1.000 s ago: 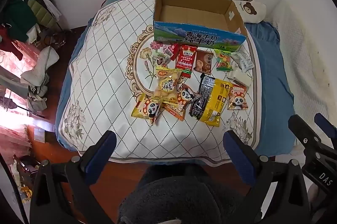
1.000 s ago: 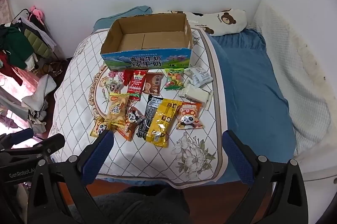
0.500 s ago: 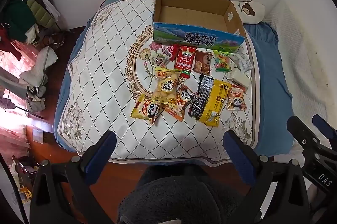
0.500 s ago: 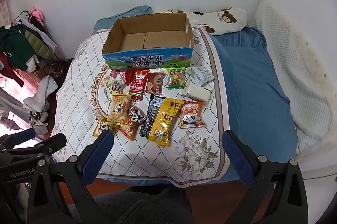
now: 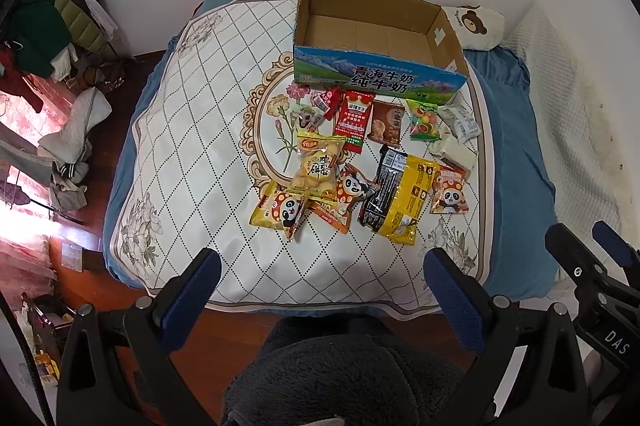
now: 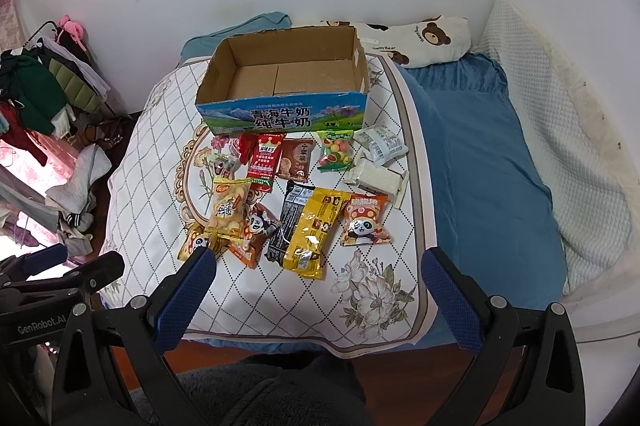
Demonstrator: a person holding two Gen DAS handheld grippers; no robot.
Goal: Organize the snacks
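— Left gripper [image 5: 320,282] is spread wide and holds nothing; right gripper [image 6: 318,280] is the same; both hang over the near edge of the bed [image 6: 472,146].

— Where are the snacks [image 6: 308,226]?

— On the quilt [image 5: 192,146], in a bunch; they lie just in front of the box [image 6: 288,114]; the box has nothing inside.

Black-framed left gripper [image 5: 320,296] and right gripper [image 6: 318,296], blue finger pads, silver screws; person wears dark fleece.
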